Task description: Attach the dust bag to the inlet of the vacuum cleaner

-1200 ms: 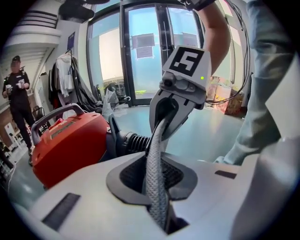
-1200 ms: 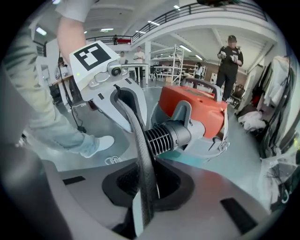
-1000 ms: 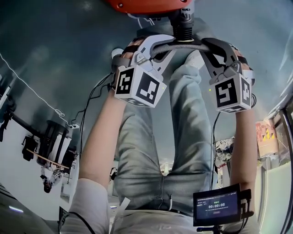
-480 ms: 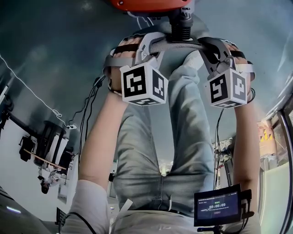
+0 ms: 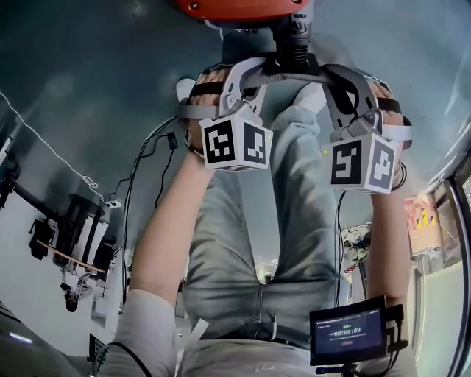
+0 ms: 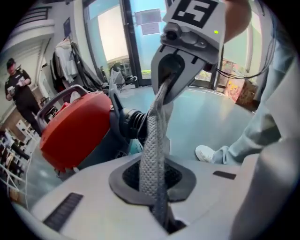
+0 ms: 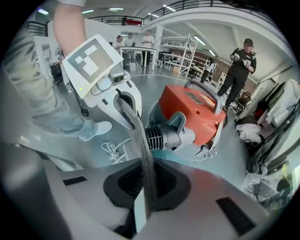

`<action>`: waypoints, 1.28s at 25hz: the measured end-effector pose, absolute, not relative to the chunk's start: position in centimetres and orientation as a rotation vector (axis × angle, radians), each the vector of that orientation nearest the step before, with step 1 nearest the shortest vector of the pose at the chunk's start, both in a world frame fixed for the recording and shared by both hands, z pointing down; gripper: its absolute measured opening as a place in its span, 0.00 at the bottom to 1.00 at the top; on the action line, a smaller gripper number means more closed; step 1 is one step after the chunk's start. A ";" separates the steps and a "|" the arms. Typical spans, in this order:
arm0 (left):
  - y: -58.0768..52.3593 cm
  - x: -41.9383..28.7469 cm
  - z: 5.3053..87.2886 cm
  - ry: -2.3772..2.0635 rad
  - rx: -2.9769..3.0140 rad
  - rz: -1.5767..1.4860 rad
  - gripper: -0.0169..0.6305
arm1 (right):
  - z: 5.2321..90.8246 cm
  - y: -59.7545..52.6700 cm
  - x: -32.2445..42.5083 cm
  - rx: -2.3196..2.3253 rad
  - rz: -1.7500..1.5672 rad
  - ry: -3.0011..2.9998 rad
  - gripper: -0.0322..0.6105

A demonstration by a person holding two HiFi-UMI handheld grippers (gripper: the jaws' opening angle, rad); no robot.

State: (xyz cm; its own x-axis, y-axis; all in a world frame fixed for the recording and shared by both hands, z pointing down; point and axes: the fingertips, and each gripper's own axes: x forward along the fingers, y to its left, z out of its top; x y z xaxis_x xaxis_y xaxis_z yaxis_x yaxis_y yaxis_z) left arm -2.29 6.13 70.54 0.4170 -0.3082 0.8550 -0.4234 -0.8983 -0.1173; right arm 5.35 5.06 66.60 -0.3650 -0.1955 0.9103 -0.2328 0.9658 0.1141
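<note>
Two ends of the bag (image 5: 288,73) sit in our left gripper (image 5: 246,77) and right gripper (image 5: 335,77), close by the vacuum (image 5: 243,7) inlet (image 5: 293,37). Left gripper view: jaws pinch soft mesh. Right gripper view: likewise. We judge it light and limp, so we grip its edges.

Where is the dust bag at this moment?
Head view, top centre: the dust bag is stretched between the left gripper and right gripper, just beneath the inlet of the red vacuum cleaner.

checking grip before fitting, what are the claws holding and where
The left claw and right claw each pinch one end of the bag, its grey fabric stretched between them.
</note>
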 end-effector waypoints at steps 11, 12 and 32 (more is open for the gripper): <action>4.0 -0.7 71.0 -0.531 2.622 1.544 0.05 | 70.0 6.3 6.9 0.353 0.143 -1.975 0.08; 3.9 -0.6 71.4 -0.530 2.598 1.507 0.05 | 69.6 6.3 6.9 0.348 0.119 -1.963 0.08; 2.7 -0.6 72.3 -0.592 2.462 1.440 0.05 | 68.8 4.4 6.6 0.357 0.124 -1.951 0.08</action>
State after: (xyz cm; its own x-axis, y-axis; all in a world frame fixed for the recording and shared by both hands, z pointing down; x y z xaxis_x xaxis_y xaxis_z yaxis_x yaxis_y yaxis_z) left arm -0.57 2.72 72.31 0.4360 -0.2270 0.8709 -0.4508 -0.8926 -0.0070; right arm 6.57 4.39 68.81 -0.3590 -0.1906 0.9137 -0.3049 0.9492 0.0782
